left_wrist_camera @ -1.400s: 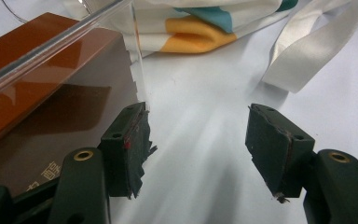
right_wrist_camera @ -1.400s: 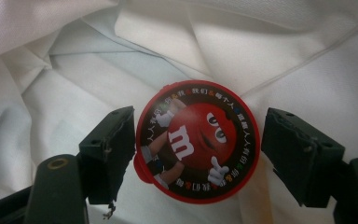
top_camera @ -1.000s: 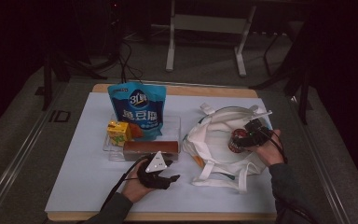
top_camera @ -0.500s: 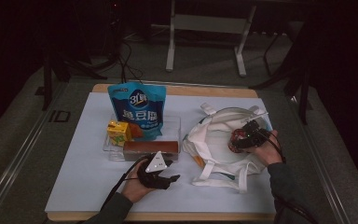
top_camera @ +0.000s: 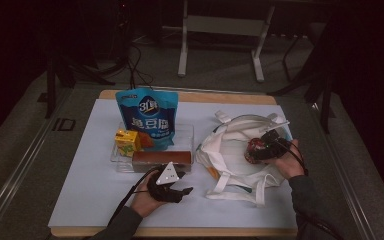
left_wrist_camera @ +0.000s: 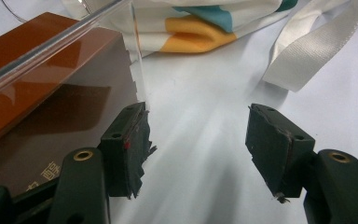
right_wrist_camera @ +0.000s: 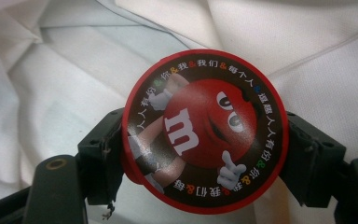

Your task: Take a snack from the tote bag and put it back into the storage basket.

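Right claw [right_wrist_camera: 200,140]: clenched on one round red candy tin [right_wrist_camera: 204,130], over the one white tote bag [top_camera: 230,150].
Left claw [left_wrist_camera: 196,140]: released, empty, beside one brown box [left_wrist_camera: 37,93].
Surface [top_camera: 90,200]: one blue pouch [top_camera: 147,117], one yellow carton [top_camera: 126,141].

The round candy tin [right_wrist_camera: 205,130] is red-rimmed, its dark lid printed with a red cartoon candy figure bearing a white "m" and a ring of small white characters around the edge. It sits between two black pads that press on its opposite sides (the lid faces the right gripper view's camera, so its depth is hidden). In the high view the candy tin [top_camera: 254,149] hangs over the open mouth of the white cloth bag [top_camera: 230,160], which lies crumpled on the table's right half, straps spread outward.
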Motion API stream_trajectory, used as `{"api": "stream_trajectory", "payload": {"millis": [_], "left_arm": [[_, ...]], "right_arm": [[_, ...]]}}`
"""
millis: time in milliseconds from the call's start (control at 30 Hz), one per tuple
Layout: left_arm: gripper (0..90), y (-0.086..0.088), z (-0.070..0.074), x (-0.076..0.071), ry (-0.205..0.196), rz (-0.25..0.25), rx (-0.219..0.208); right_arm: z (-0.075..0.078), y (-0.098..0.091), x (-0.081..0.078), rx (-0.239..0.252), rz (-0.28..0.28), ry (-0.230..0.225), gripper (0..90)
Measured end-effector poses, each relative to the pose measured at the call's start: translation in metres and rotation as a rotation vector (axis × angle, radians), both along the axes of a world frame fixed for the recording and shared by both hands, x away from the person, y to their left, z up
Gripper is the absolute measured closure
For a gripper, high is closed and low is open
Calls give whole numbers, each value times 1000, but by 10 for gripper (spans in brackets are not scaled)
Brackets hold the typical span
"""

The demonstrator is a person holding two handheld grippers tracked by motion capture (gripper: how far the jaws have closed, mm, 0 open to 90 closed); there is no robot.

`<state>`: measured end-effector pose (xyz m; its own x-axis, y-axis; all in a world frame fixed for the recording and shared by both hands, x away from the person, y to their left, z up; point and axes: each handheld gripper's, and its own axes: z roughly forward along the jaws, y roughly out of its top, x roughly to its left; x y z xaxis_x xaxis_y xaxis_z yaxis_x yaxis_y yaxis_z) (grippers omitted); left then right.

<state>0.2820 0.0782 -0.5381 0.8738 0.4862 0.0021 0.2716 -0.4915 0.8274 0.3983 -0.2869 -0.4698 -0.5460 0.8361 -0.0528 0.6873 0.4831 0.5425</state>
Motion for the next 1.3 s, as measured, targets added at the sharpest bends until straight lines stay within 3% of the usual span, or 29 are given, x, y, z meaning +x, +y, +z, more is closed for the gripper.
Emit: {"api": "stream_trajectory", "payload": {"millis": [133,500,967,1300], "left_arm": [[390,0,0,0,0,0,-1],[390,0,0,0,1,0,-1],[390,0,0,0,-1,-2,1],[390,0,0,0,-1,-2,2]], "right_arm": [[3,-2,-1,27,0,1,255],[10,2,-6,40,31,-3,255],[34,20,-15,57,100,-35,255],[48,23,-19,68,116,-52,255]]}}
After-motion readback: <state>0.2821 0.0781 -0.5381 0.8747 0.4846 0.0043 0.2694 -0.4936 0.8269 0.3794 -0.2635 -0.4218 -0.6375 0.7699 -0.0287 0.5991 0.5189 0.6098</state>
